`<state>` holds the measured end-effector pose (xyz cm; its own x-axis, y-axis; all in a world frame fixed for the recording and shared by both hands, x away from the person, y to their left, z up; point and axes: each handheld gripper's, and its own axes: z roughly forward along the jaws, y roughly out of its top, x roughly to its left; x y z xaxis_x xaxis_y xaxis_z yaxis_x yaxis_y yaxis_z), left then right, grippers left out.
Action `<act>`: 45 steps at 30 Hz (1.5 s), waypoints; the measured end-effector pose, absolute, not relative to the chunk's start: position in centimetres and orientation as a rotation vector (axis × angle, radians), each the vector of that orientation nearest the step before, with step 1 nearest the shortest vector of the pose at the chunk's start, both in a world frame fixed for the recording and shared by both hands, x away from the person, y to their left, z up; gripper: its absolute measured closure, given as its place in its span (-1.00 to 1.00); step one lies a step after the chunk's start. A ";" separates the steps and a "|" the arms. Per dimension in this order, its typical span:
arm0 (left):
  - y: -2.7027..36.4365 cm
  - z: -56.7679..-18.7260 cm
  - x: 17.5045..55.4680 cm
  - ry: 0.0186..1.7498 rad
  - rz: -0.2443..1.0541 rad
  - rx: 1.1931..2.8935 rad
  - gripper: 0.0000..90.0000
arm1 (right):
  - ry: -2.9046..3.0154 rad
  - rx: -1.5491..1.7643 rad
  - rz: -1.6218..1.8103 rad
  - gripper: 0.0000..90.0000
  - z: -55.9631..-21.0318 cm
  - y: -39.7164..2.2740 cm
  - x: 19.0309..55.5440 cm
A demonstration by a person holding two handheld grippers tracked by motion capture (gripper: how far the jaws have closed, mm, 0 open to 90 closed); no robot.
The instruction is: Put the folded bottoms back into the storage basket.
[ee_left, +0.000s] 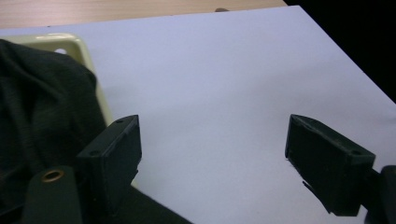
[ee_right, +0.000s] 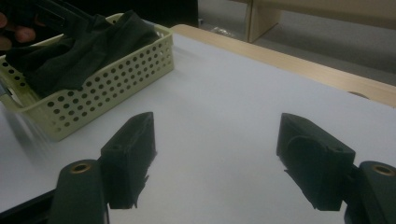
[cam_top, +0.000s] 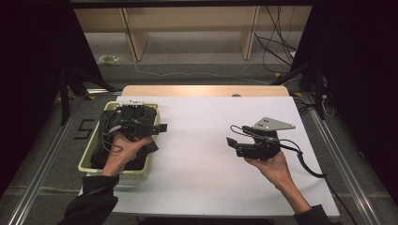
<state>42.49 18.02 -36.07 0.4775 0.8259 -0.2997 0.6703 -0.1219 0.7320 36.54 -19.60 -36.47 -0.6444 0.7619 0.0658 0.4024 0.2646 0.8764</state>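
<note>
The dark cloth [cam_top: 123, 136] lies heaped in the cream basket [cam_top: 92, 154] at left of the frame; the left tool [cam_top: 159, 127] hovers released at its rim, the right tool [cam_top: 231, 142] released over the tabletop [cam_top: 197, 159]; a careless grab could snag the rim and tip it.

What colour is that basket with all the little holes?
The basket is pale yellow, with dark cloth inside; it shows best in the right gripper view.
</note>
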 end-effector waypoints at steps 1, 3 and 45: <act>17.8 -36.2 42.4 1.246 0.224 1.858 -0.61 | 2.170 1.054 1.335 -0.36 -36.5 -19.6 36.5; 17.5 -36.3 42.2 1.230 0.227 1.856 -0.62 | 2.166 1.053 1.348 -0.36 -36.6 -19.5 36.4; 15.3 -37.7 36.5 1.008 0.212 1.811 -0.67 | 2.093 1.056 1.451 -0.46 -37.6 -21.2 33.2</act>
<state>36.54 15.26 -37.71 0.6355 0.7154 -0.2903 0.5385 -0.1412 0.8307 33.19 -21.24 -37.64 -0.6445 0.7576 0.1034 0.3628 0.1839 0.9135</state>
